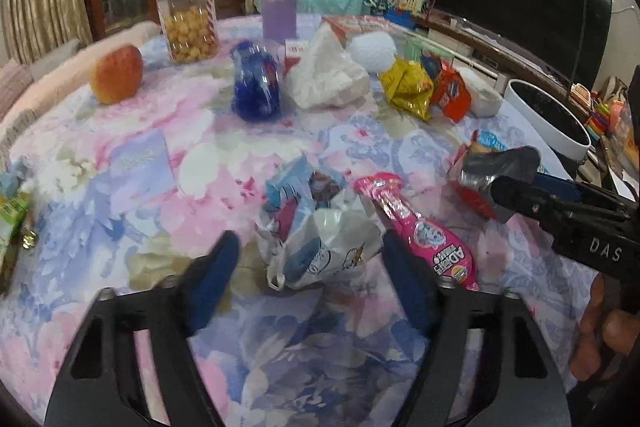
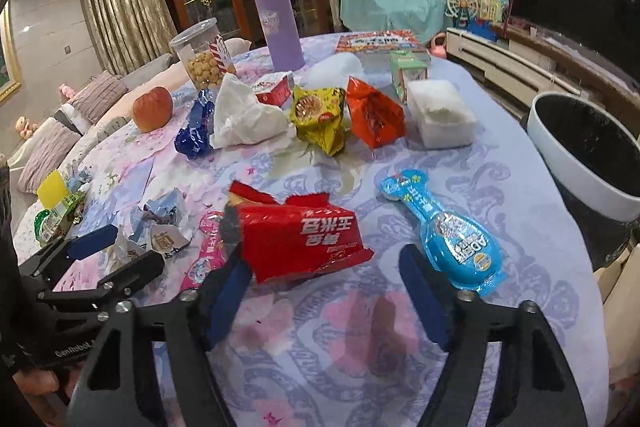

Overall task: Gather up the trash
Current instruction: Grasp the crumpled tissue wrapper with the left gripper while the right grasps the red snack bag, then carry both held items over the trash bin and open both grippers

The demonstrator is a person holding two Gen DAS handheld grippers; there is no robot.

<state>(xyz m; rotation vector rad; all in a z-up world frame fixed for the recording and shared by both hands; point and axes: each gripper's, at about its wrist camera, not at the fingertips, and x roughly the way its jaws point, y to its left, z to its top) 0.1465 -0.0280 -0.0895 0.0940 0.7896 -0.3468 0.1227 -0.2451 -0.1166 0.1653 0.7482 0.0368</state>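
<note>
Floral cloth covers the round worktop (image 1: 120, 195), which is strewn with wrappers. Nearest, the left hand-held gripper (image 1: 310, 253) is held with its jaws apart around a crumpled white wrapper (image 1: 324, 247); whether the pads touch it cannot be told. A pink packet (image 1: 420, 231) lies just beside it. The right hand-held gripper (image 2: 324, 267) is held with jaws apart; a torn red bag (image 2: 300, 239) is touched by its left finger only, and a blue packet (image 2: 452, 231) lies to its right. Farther back, a yellow bag (image 2: 320, 115), an orange bag (image 2: 372, 115), tissue (image 2: 244, 119), an apple (image 2: 152, 107) and a jar (image 2: 204, 59) are seen. A bin (image 2: 588, 163) stands beside the worktop's right edge.
</note>
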